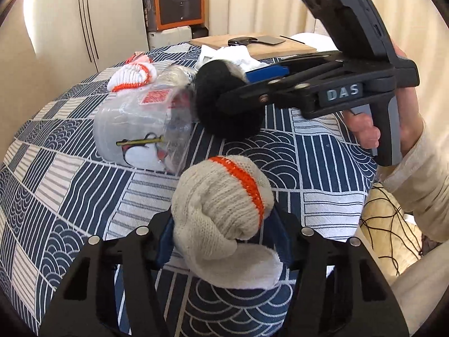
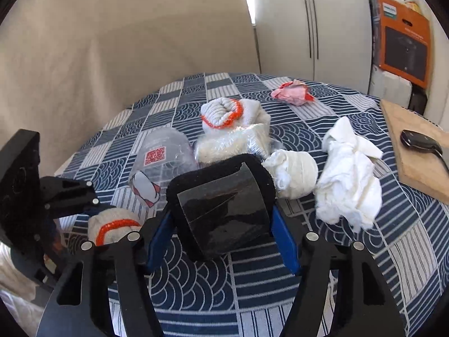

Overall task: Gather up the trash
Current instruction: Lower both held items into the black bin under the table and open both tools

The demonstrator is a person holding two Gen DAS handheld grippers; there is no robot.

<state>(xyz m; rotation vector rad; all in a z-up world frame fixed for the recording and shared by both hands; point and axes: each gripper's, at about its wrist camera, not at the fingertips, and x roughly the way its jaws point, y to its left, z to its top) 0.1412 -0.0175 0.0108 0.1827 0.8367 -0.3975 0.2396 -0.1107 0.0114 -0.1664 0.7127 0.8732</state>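
Grippers clamp glove, black roll.

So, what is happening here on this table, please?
A person holds tongs in each hand and is collecting trash from the patterned tablecloth. The left tongs are shut on a rolled knit glove with an orange band. The right tongs are shut on a black fuzzy roll. On the cloth lie a clear plastic cup, another rolled glove, white tissues and a pink crumpled wrapper.
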